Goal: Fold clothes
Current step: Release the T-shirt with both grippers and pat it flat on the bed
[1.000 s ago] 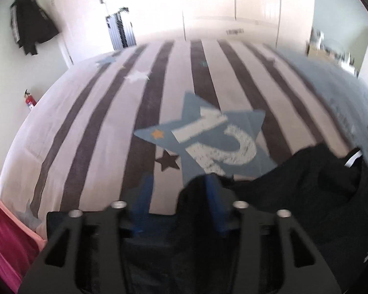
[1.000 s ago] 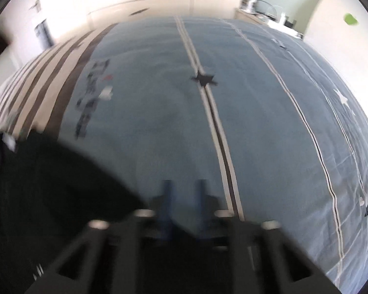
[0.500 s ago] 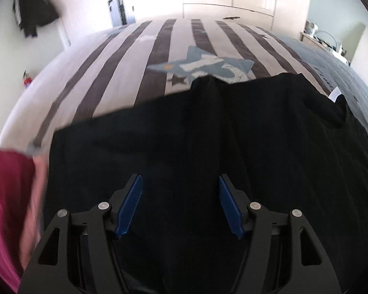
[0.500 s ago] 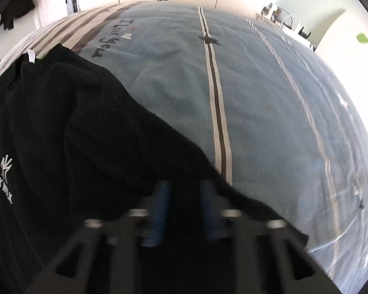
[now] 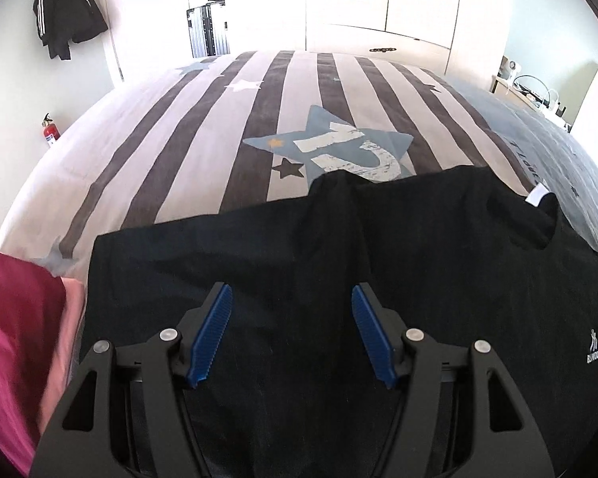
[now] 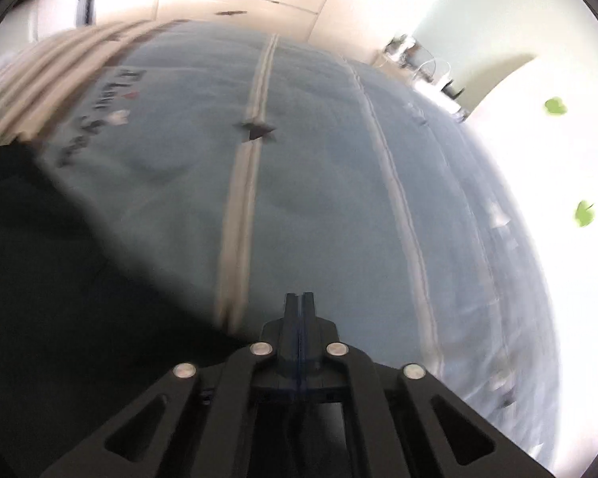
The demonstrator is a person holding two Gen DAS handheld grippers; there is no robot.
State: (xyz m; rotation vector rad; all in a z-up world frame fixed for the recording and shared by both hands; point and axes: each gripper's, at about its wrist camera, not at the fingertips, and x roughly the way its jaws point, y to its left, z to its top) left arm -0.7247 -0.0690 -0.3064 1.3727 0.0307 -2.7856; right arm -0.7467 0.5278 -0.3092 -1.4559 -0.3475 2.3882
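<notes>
A black T-shirt (image 5: 418, 263) lies spread on the bed, with a white neck label (image 5: 538, 197) at the far right and a small white logo (image 5: 594, 348) on its chest. My left gripper (image 5: 291, 318) hovers over the shirt's near part, open, its blue pads (image 5: 211, 334) wide apart with nothing between them. In the blurred right wrist view the shirt (image 6: 59, 279) fills the left side. My right gripper (image 6: 299, 306) is shut, just right of the shirt's edge over the blue bedspread (image 6: 339, 199), with no cloth visible between its fingertips.
The bed cover has grey and white stripes (image 5: 203, 135) with a blue star patch (image 5: 339, 147). Pink and magenta clothes (image 5: 16, 318) lie at the near left. A dark jacket (image 5: 63, 20) hangs on the wall, beside a suitcase (image 5: 207, 30) and a small fire extinguisher (image 5: 51, 133).
The left gripper let go of the bunched shirt and opened; the shirt now lies spread flat. The right gripper's fingers closed together and it swung right, off the shirt's edge.
</notes>
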